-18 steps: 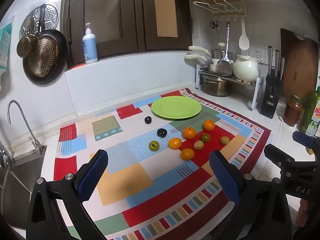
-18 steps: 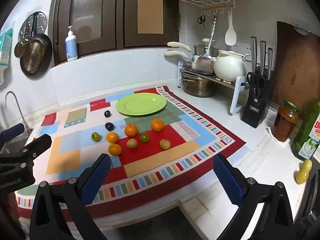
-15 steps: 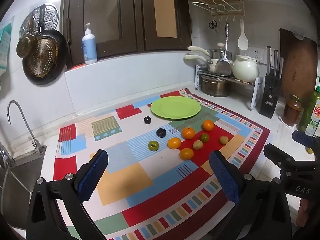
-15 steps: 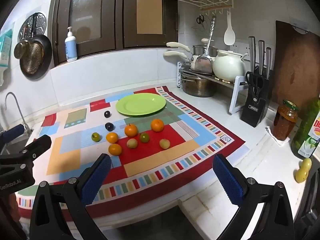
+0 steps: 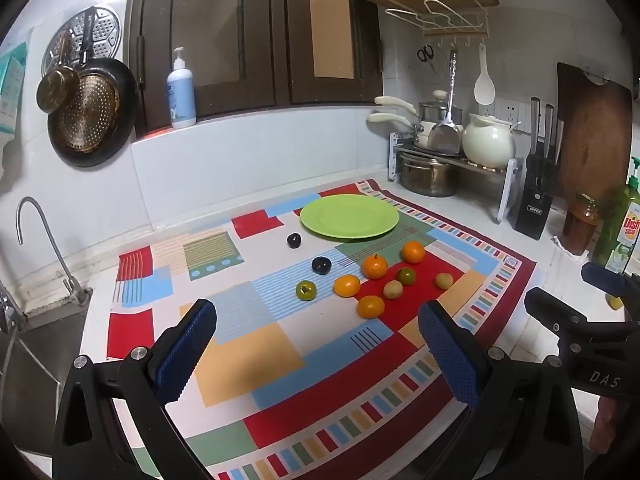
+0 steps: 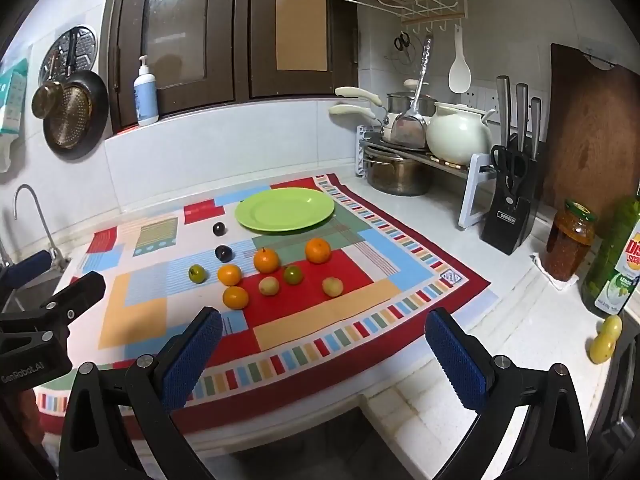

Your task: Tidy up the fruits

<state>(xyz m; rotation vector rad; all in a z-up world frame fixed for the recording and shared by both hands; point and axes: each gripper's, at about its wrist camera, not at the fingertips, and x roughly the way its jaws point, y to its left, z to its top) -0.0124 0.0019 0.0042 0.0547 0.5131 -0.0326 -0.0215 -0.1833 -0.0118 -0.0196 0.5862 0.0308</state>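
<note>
the fruits you are to sort lie loose on the patterned cloth (image 5: 256, 356), all of them short of the green plate (image 5: 349, 216), which stands bare at the cloth's far end. two dark plums sit nearest the plate, one (image 5: 294, 240) just off its left rim and the other (image 5: 321, 265) a little closer to you. four oranges are spread over the red patch: one (image 5: 413, 251) farthest right, one with a stem (image 5: 374, 266) beside it, one (image 5: 347, 285) lower left and one (image 5: 370, 306) nearest you. a green fruit (image 5: 306, 290) lies at the left of the group, another green one (image 5: 406, 275) among the oranges, and two pale yellowish ones (image 5: 393, 289) (image 5: 444, 280) sit to the right. none of them touch each other. your left gripper (image 5: 318, 352) hangs over the near part of the cloth, jaws spread wide with nothing between the blue pads (image 5: 184, 354). your right gripper (image 6: 324, 358) hangs over the cloth's near edge and the white counter (image 6: 520, 320), likewise wide apart and holding nothing. at the back right stand a pot rack (image 6: 420, 156), a knife block (image 6: 510, 208), a jar (image 6: 570, 240) and a dish soap bottle (image 6: 616, 256); a tap (image 5: 44, 240) rises at the left.
</note>
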